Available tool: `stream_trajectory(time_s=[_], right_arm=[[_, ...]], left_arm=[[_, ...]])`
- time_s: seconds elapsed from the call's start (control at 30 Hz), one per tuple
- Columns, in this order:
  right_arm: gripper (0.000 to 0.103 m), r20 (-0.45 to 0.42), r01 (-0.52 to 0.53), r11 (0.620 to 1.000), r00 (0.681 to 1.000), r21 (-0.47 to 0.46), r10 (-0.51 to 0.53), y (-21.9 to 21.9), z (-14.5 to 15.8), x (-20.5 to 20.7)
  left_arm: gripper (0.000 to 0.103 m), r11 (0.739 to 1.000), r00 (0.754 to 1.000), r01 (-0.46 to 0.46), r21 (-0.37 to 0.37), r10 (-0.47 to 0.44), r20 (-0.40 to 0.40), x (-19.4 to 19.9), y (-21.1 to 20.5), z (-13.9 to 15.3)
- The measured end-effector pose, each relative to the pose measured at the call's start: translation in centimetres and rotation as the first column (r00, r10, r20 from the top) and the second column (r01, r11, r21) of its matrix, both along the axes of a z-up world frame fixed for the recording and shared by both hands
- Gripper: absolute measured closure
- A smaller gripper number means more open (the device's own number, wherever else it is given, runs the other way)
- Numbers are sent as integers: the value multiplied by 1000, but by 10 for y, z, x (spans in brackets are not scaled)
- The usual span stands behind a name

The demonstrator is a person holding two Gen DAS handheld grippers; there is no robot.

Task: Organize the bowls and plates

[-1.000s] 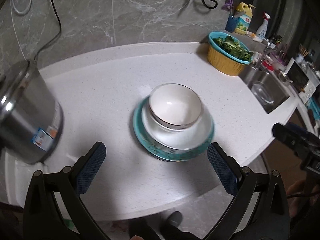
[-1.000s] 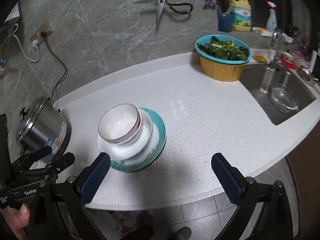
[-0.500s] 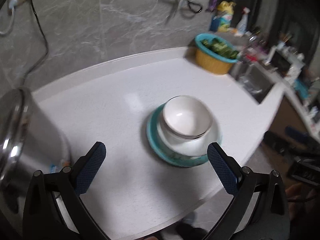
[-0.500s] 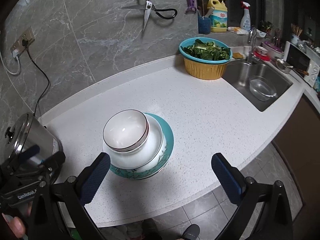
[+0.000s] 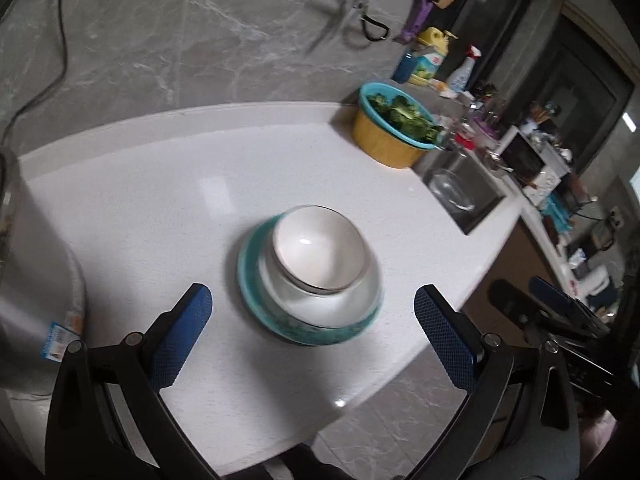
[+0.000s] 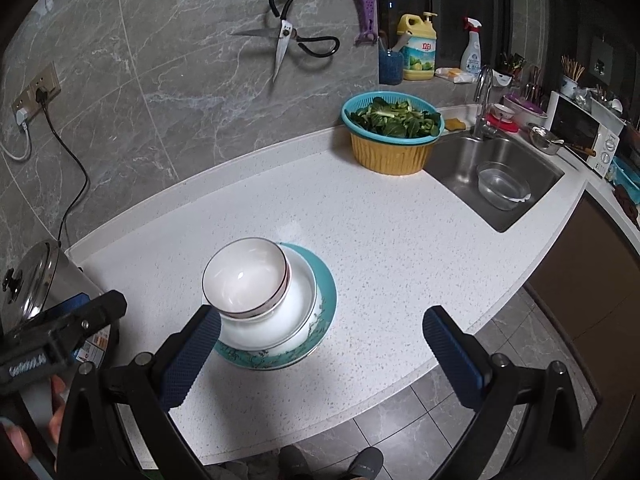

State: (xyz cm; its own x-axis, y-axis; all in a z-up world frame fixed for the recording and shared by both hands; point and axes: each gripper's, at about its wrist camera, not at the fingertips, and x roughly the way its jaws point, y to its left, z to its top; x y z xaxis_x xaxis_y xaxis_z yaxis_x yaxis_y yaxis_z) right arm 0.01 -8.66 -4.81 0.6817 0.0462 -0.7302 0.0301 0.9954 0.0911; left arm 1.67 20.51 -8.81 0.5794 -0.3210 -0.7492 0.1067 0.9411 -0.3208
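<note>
A small white bowl (image 5: 320,250) (image 6: 245,278) with a silver rim sits in a larger white bowl (image 5: 320,302) (image 6: 276,320), which rests on a teal plate (image 5: 250,280) (image 6: 326,286) on the white counter. My left gripper (image 5: 312,320) hovers wide open just in front of the stack, holding nothing. My right gripper (image 6: 320,344) is also open and empty, above the counter's front edge to the right of the stack. The left gripper's body (image 6: 60,332) appears at the right wrist view's lower left, held by a hand.
A steel pot (image 5: 36,304) (image 6: 36,280) stands left of the stack. A yellow and teal basket of greens (image 6: 394,136) (image 5: 394,128) sits at the back right beside the sink (image 6: 500,176), which holds a glass bowl. Scissors (image 6: 284,40) hang on the wall.
Both grippers have drawn back and risen from the stack. The left wrist view has swung, so the stack sits more centred. Bowls and plate stay put.
</note>
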Motion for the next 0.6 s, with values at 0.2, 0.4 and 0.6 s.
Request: stream_trajectory(time_s=[0.2, 0.4, 0.6], right_arm=[[0, -5, 1, 1000, 1000, -6, -1, -7, -2, 6], [0, -23, -13, 1000, 1000, -5, 13, -8, -7, 11], [0, -38, -12, 1000, 999, -2, 12, -6, -8, 16]], left_arm=[[0, 988, 998, -61, 142, 62, -6, 7, -21, -4], [0, 982, 998, -66, 178, 68, -10, 12, -27, -11], [0, 966, 995, -96, 241, 96, 10, 14, -30, -13]])
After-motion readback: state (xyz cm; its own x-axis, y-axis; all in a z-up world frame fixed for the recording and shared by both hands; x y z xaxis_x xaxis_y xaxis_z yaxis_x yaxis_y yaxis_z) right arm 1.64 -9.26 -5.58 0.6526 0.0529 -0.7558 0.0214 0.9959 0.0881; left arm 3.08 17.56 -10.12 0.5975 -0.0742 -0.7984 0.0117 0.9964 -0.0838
